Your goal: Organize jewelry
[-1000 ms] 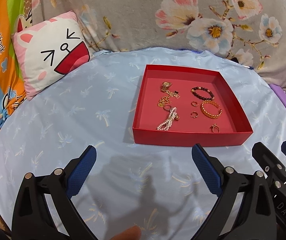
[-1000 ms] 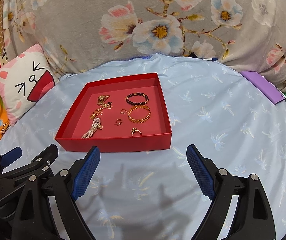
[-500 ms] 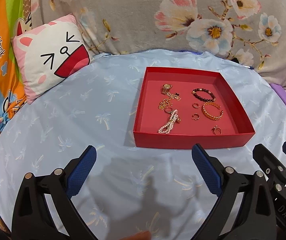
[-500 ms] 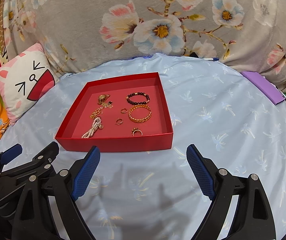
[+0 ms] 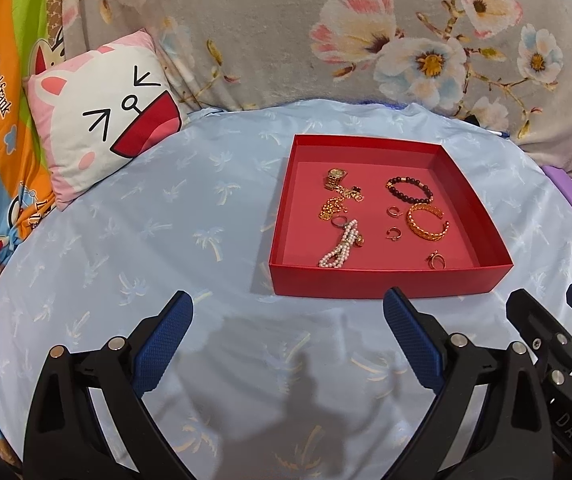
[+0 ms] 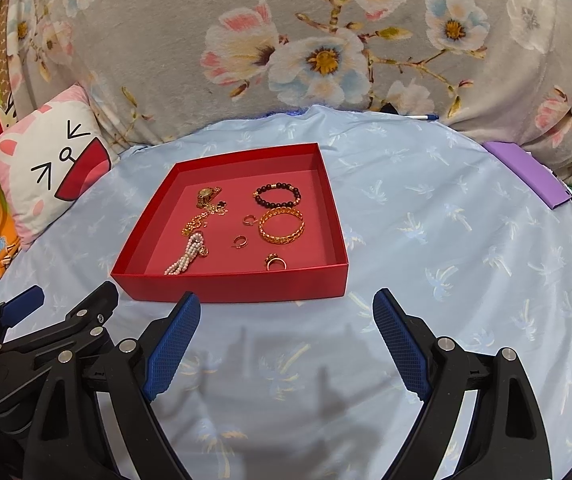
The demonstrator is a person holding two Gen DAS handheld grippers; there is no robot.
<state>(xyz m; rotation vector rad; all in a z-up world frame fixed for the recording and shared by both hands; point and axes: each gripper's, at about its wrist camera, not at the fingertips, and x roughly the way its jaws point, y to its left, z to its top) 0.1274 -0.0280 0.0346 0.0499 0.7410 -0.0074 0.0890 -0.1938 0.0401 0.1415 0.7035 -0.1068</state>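
A red tray (image 5: 385,280) (image 6: 230,288) lies on the light blue sheet. In it are a gold watch (image 5: 335,176), a gold chain (image 5: 331,206), a pearl strand (image 5: 339,250) (image 6: 186,256), a dark bead bracelet (image 5: 409,191) (image 6: 277,196), a gold bangle (image 5: 427,222) (image 6: 282,225), two small hoops (image 5: 393,222) and a ring (image 5: 435,260) (image 6: 276,263). My left gripper (image 5: 287,332) is open and empty, just short of the tray's near wall. My right gripper (image 6: 286,328) is open and empty, beside the left one.
A cat-face pillow (image 5: 102,116) (image 6: 46,160) leans at the back left. A floral grey blanket (image 5: 325,32) rises behind the sheet. A purple flat object (image 6: 529,172) lies at the right edge. A pen (image 6: 421,117) lies at the back.
Both views have shifted slightly: the tray sits a little farther and lower in frame. Both grippers stay open and empty. The jewelry has not moved.
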